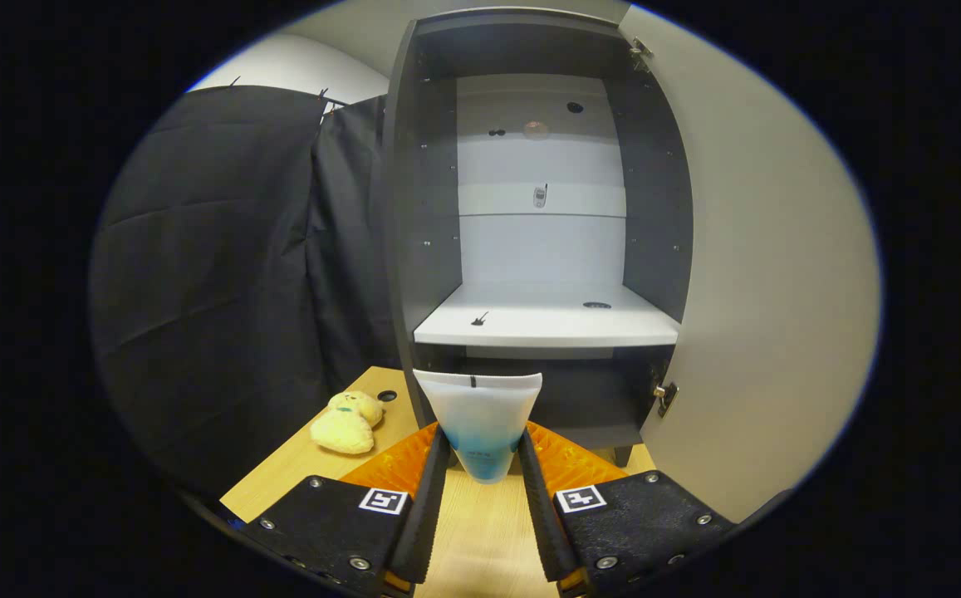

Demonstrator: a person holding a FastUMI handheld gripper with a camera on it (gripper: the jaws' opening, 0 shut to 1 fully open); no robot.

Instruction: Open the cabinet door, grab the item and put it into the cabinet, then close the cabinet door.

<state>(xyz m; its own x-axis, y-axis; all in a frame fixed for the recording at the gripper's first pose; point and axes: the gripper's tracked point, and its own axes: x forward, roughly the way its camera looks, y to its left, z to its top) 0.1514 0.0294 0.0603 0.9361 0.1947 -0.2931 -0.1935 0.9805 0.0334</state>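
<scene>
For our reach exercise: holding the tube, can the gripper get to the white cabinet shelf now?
Probably yes: the door stands open and the shelf lies bare ahead of the gripper, shut on the tube.

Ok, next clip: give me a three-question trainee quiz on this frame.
1. True or false: the cabinet door is shut.
2. What does the gripper hold? A) plush toy B) tube C) phone
3. Fill in: the plush toy lies on the wooden ____.

Key: 1. False, it stands open. 2. B, both fingers press on the white and blue tube, just before the white shelf. 3. table.
</scene>
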